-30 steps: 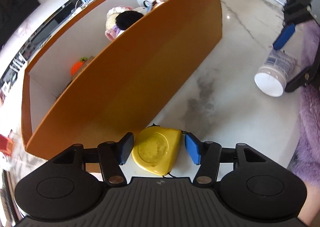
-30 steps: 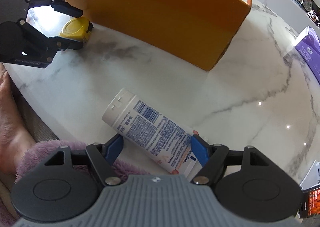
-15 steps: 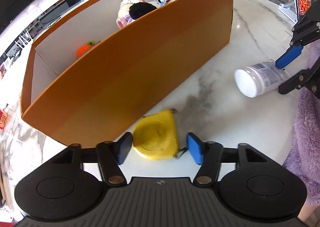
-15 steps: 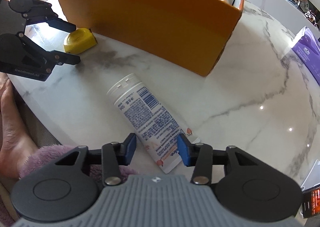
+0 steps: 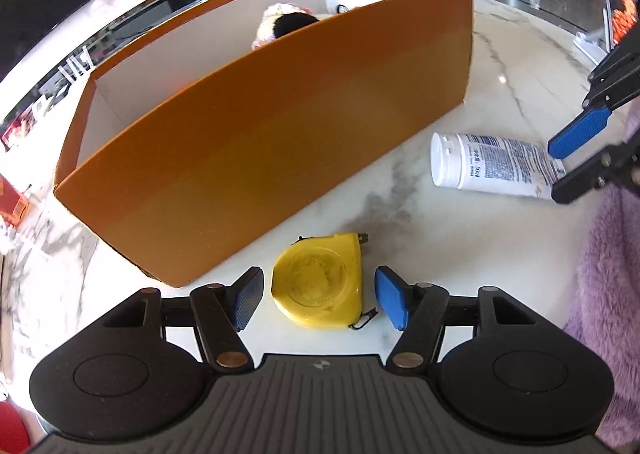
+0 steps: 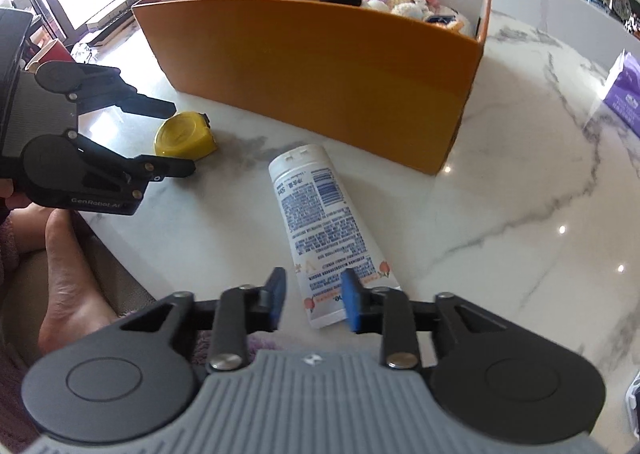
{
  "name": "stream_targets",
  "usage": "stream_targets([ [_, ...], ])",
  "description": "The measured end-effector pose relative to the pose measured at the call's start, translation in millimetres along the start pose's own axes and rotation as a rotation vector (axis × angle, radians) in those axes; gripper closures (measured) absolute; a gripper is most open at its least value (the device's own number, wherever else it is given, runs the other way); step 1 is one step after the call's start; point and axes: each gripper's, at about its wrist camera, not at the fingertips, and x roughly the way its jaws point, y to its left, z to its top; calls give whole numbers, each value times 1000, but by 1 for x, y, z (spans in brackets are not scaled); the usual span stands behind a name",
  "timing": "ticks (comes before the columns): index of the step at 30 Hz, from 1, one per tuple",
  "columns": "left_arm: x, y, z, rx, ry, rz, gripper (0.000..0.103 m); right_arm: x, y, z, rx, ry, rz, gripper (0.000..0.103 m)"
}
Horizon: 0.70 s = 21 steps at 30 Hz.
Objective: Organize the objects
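A: We log the step as pickup. The left gripper, low centre of its view, has its jaws opening around the tape measure; a gap shows on both sides, nothing gripped. The right gripper, bottom centre of its view, straddles the crimped end of the tube; we cannot tell whether the pads press it.

B: Both things lie on the table, below the orange box in frame. Next, we judge, close, lift, clear the box wall.

A: Writing: "GenRobot.AI" on the left gripper; the tube's small print and barcode are unreadable.
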Motion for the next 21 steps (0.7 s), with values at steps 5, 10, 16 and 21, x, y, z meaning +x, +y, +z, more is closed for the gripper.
stream_targets([
  [5,3,2,3,-46,15,16,32,7,10,2,-59,33,-67,61],
  [10,1,6,1,-85,11,6,35,22,15,8,-100,72,-113,56],
  [16,1,9,-1,-115,7,-5,36,31,9,17,-71,85,-90,38],
  [21,1,12,-1,-140,3,-11,36,34,5,24,-61,67,-81,38],
])
